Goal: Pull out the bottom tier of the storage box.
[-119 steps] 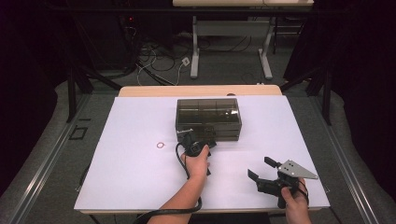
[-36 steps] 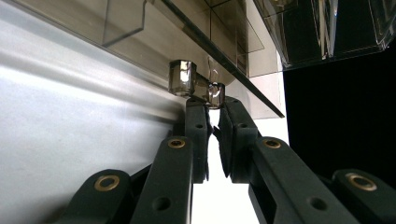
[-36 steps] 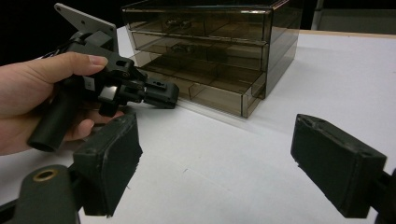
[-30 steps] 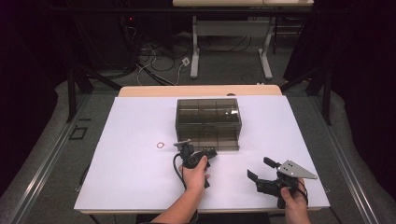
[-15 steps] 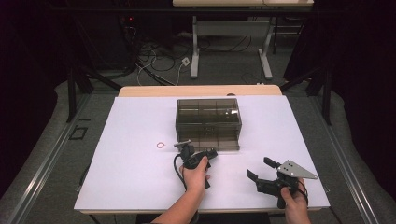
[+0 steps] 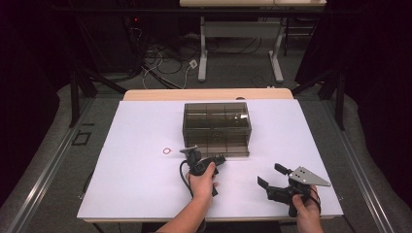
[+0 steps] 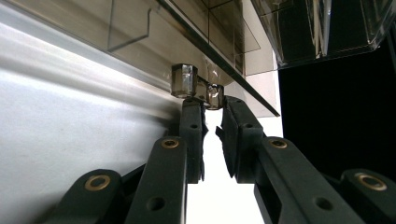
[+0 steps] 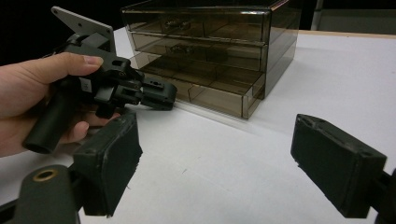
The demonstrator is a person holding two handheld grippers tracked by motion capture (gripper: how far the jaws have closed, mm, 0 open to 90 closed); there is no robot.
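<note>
My left gripper (image 7: 212,105) has its jaws nearly together at the small smoky knob (image 7: 208,91) on the bottom drawer (image 8: 205,93) of the drawer box (image 6: 216,127). They have just been opening a little, and in the left gripper view a narrow gap shows between the pads, with the knob at the tips; I cannot tell whether the pads press on it. In the right gripper view the bottom drawer stands slightly out from the box front. The box sits at the middle of the white table (image 6: 136,194), and my left hand (image 6: 203,182) is just in front of it. A small pink ring (image 6: 167,150) lies on the table to the left of the gripper. My right gripper (image 6: 272,178) has its jaws wide apart with nothing between them, held near the front right edge of the table, well apart from the box.
</note>
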